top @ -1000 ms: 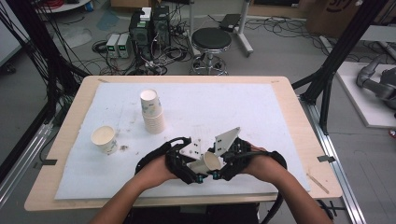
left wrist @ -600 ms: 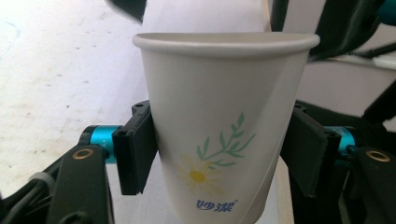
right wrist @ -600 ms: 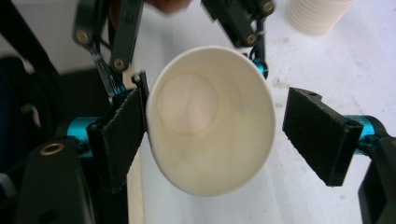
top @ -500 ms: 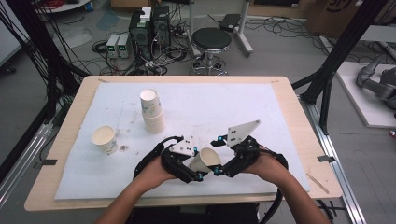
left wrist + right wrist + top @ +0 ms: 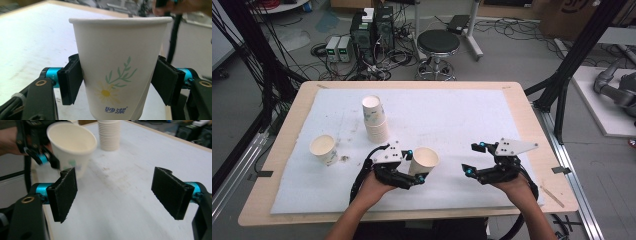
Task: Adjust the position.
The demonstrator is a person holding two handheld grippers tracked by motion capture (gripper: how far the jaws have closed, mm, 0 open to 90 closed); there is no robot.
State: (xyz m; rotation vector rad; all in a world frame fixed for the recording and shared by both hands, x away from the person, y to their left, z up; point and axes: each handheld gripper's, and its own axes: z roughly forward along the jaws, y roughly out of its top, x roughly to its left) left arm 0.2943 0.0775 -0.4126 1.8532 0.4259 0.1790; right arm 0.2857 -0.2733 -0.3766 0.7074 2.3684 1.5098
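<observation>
A white paper cup (image 5: pixel 425 160) printed with a daisy (image 5: pixel 117 65) is held tilted just above the white mat, with my left gripper (image 5: pixel 416 169) shut on its sides. In the left gripper view both black pads press the cup wall. My right gripper (image 5: pixel 470 159) is open to the right of the cup, apart from it, with nothing between its pads (image 5: pixel 64 195). The right gripper view shows the held cup (image 5: pixel 72 147) at upper left, mouth toward the camera, with the left gripper behind it.
A stack of paper cups (image 5: pixel 374 120) stands on the white mat (image 5: pixel 452 115) behind the left hand, also seen as the stack (image 5: pixel 108 133). A single cup (image 5: pixel 324 149) stands at the left, with small crumbs beside it. Table edges frame the mat.
One second ago both grippers met at the cup. The right gripper has since drawn away to the right and stands open; the left gripper keeps the cup.
</observation>
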